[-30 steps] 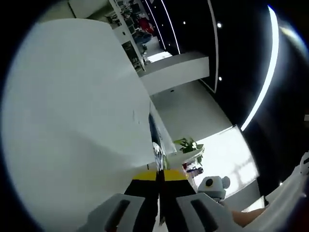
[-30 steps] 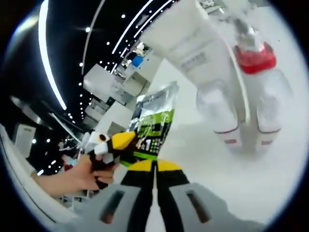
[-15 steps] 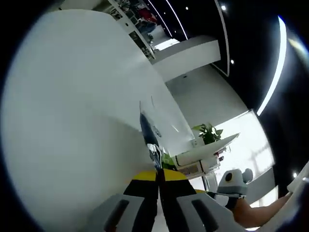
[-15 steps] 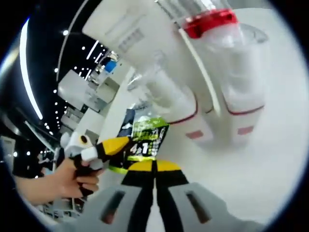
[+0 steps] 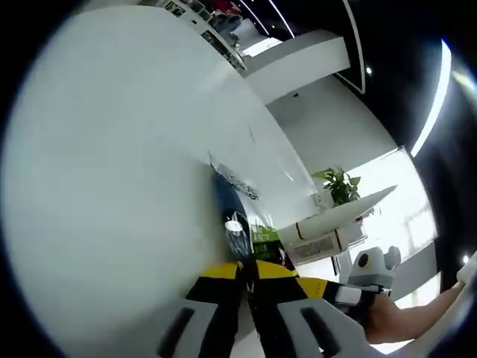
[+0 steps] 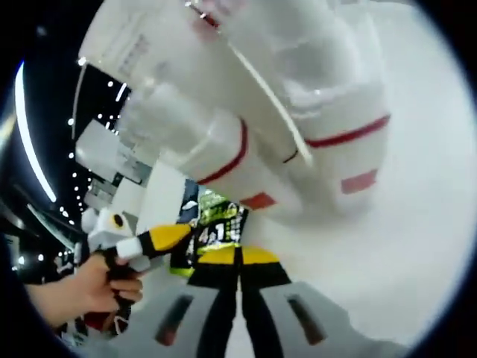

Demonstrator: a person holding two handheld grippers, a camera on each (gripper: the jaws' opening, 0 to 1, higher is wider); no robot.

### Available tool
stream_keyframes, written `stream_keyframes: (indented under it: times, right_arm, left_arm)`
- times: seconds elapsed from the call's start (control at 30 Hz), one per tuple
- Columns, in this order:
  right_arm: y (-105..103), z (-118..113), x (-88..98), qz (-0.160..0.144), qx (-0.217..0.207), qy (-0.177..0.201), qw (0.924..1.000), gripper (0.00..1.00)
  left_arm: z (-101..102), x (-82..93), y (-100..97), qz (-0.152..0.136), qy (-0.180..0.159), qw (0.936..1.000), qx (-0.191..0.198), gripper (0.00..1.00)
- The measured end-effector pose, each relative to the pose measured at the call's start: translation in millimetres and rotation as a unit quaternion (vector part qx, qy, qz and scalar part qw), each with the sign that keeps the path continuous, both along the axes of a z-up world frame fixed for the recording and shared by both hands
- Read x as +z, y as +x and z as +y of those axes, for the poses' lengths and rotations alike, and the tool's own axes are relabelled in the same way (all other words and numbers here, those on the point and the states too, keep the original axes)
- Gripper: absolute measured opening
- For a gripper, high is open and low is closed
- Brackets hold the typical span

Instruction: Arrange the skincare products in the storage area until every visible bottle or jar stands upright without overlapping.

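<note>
- Broad white tabletop [image 5: 112,186] taken as landmark: glossy, bare over most of the left gripper view.
- Lying on that tabletop, just ahead of the yellow-tipped left gripper [image 5: 246,270]: a flat foil sachet [image 5: 237,216], dark blue at the far end, silver in the middle, green near the jaws.
- Left gripper clenched, yellow tips pressed together with no gap; near edge of the sachet right at the tips, actual pinch on it impossible to confirm.
- Same left gripper [image 6: 160,239] seen in the right gripper view off the tabletop's edge, grey and white body with yellow jaw, held by a person's hand [image 6: 78,294], jaw at the green-printed sachet [image 6: 212,227].
- Right gripper [image 6: 238,257] also clenched, yellow tips closed on themselves, nothing between them, hovering low over the tabletop [image 6: 402,246] just beside the sachet.
- Beyond the right gripper on the tabletop: two frosted white skincare bottles with red bands and red label patches [image 6: 328,142], side by side and touching, close to the lens.
- Against those bottles, a large white squeeze tube with grey print [image 6: 179,67], overlapping them.
- Upright or tipped: unclear, given the rolled view.
- Past the tabletop's far edge in the left gripper view: a potted green plant [image 5: 341,184] on a white counter.
</note>
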State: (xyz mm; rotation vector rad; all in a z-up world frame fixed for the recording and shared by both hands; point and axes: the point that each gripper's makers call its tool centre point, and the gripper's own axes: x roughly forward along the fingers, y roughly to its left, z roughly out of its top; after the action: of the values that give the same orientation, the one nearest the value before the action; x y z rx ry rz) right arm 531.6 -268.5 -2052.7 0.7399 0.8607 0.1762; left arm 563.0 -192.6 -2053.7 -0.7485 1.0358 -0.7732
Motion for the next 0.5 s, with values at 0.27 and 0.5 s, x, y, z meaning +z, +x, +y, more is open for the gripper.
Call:
stream_keyframes:
  times: [0.27, 0.5]
  right_arm:
    - [-0.2, -6.2, -3.1, 0.001, -0.016, -0.008, 0.9998, 0.0]
    - [-4.0, -4.6, -4.9, 0.008, -0.029, -0.001, 0.9995, 0.0]
  left_arm:
    - [14.1, 4.4, 7.1, -0.015, 0.015, 0.9998, 0.006, 0.08]
    - [8.9, 5.9, 4.7, -0.017, 0.011, 0.9998, 0.007, 0.1]
